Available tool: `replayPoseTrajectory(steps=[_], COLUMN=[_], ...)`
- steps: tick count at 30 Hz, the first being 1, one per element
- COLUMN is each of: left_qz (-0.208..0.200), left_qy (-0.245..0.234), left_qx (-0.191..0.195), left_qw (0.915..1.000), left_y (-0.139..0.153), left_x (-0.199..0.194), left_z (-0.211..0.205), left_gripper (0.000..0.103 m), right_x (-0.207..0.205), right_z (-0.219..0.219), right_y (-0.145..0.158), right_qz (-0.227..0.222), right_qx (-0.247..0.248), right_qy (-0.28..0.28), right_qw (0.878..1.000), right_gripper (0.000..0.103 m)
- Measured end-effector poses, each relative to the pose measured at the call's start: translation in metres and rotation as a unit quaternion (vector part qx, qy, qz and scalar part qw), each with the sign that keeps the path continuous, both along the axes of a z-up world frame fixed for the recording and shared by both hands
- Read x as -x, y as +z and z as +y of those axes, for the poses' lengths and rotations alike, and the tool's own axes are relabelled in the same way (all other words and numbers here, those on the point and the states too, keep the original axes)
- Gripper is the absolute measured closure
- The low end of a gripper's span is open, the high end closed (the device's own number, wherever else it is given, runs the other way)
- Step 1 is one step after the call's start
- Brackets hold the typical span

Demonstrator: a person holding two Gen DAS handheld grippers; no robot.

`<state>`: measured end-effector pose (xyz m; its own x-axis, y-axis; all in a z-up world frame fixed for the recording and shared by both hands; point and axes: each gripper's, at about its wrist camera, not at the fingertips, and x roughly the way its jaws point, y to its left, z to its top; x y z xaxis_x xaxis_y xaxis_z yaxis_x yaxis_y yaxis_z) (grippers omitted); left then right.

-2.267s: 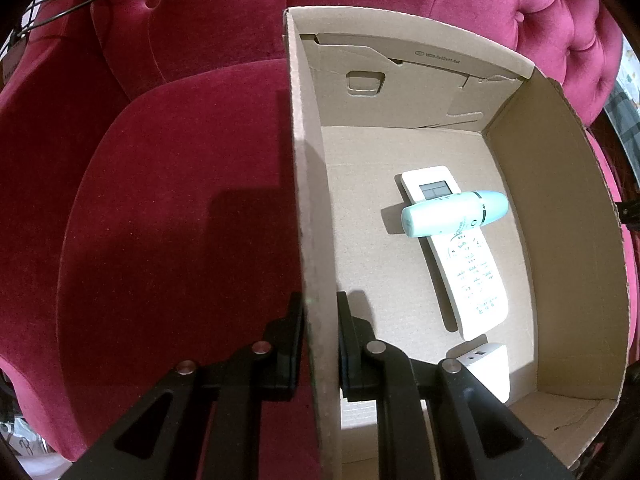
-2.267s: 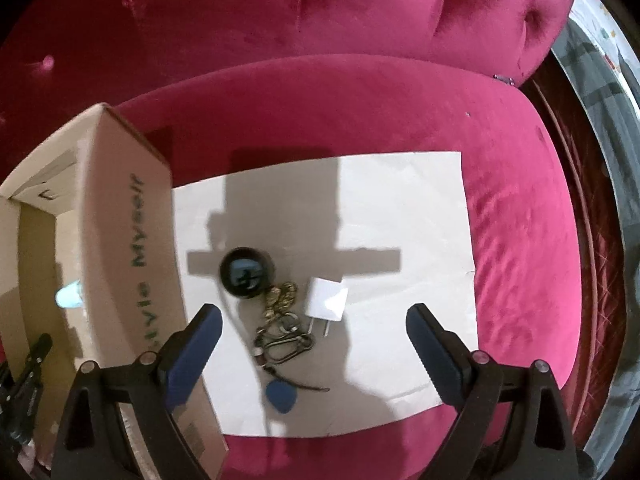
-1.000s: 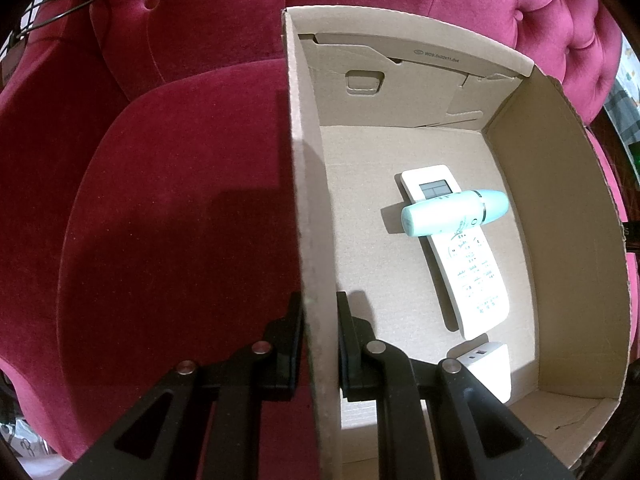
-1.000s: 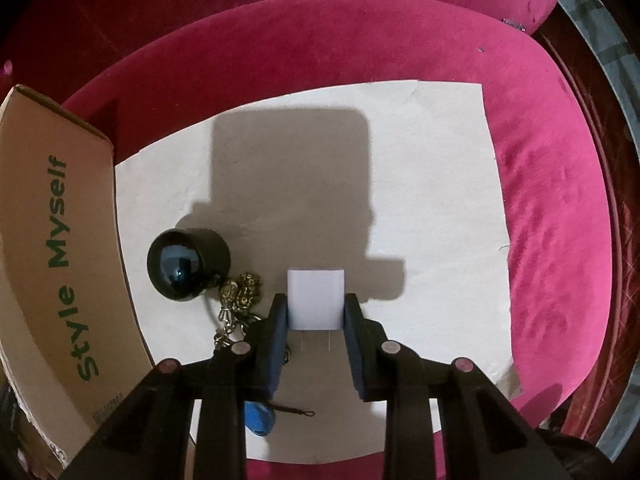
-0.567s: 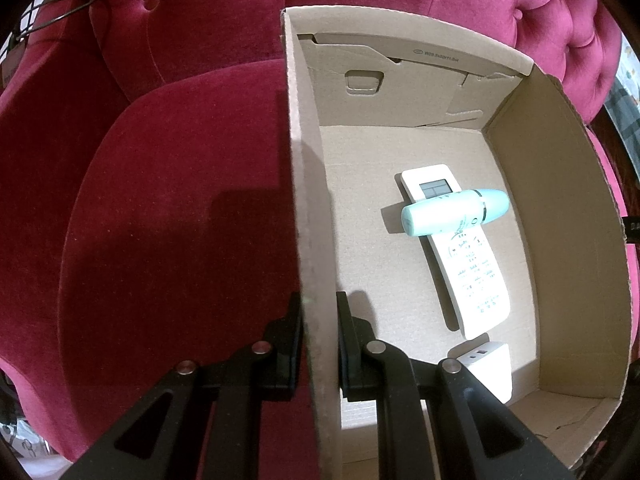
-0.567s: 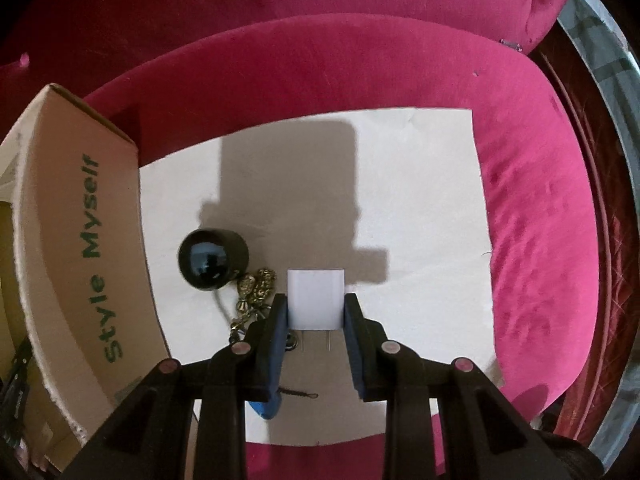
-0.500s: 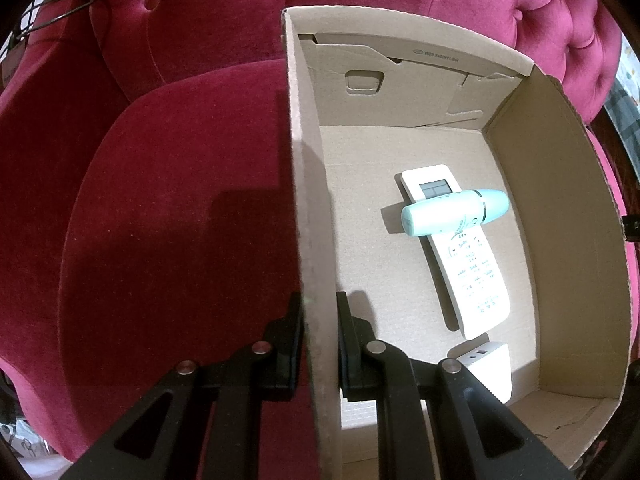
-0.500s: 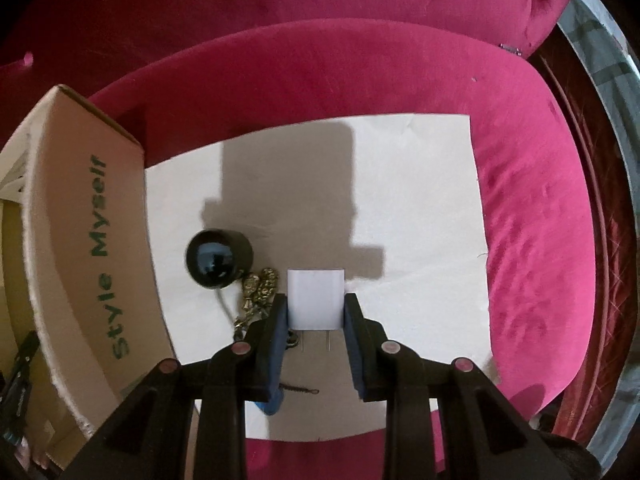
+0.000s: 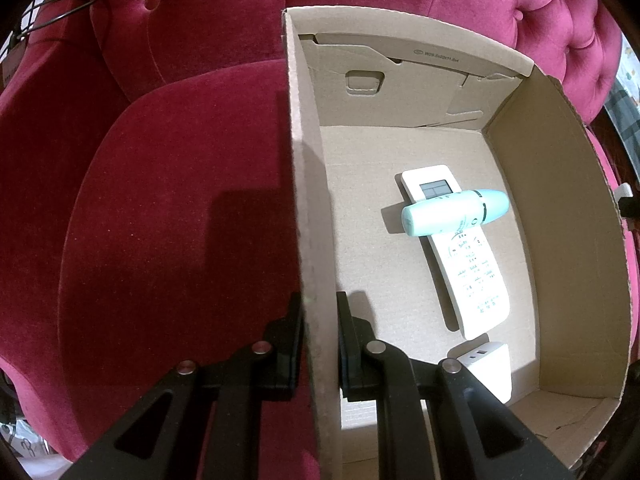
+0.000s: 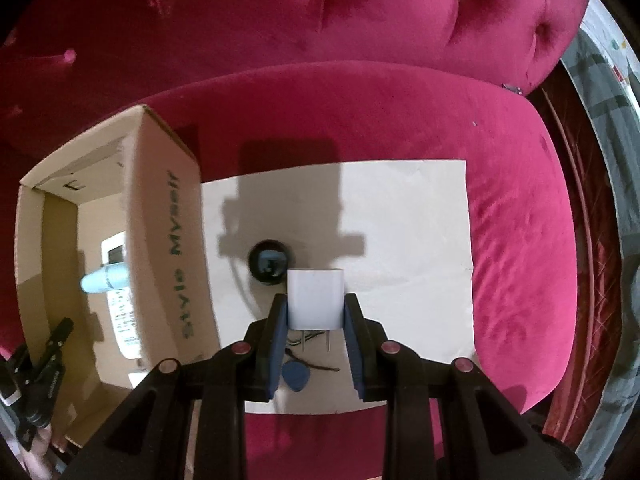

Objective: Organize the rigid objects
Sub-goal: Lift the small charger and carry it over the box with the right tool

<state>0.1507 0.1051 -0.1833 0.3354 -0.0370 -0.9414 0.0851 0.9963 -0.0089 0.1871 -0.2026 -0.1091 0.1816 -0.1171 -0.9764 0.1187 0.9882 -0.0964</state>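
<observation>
My right gripper [image 10: 316, 300] is shut on a white plug adapter [image 10: 316, 298], prongs pointing toward me, held high over the white sheet [image 10: 400, 220]. Below it lie a black ball [image 10: 266, 266] and a blue tag [image 10: 295, 376] on a key ring. My left gripper [image 9: 318, 308] is shut on the left wall of the open cardboard box [image 9: 310, 200]. Inside the box a mint bottle [image 9: 454, 212] lies across a white remote [image 9: 464, 268], with a white charger [image 9: 486, 364] near the front. The box [image 10: 160, 248] shows at left in the right wrist view.
Everything rests on a crimson tufted sofa [image 10: 360, 100]; its seat cushion [image 9: 180, 220] fills the left of the left wrist view. A black cable [image 9: 60, 8] hangs at the sofa's far left. Patterned grey fabric [image 10: 608, 160] lies beyond the right armrest.
The right gripper has risen with the white adapter, away from the sheet; the ball and keys look smaller and the box's inside has come into view. The left gripper has not moved.
</observation>
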Motion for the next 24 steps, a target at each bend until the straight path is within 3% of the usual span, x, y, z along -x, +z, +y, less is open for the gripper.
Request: replayPoseTrajectory(steps=[14,24], left_qz=[0.000,0.000], left_qy=[0.001,0.002], left_qx=[0.001,-0.001], left_qw=[1.0000,1.0000], left_y=[0.000,0.000], left_x=[0.000,0.000], left_z=[0.001,0.000], left_gripper=[0.088,0.088], right_x=[-0.003,-0.006], right_z=[0.050,0.101], right_y=[0.037,0.046], right_qz=[-0.023,-0.026], right_qx=[0.003,-0.015], right_qy=[0.061,0.108], right_qw=[0.998,0.994], right_gripper=[0.075,0.075])
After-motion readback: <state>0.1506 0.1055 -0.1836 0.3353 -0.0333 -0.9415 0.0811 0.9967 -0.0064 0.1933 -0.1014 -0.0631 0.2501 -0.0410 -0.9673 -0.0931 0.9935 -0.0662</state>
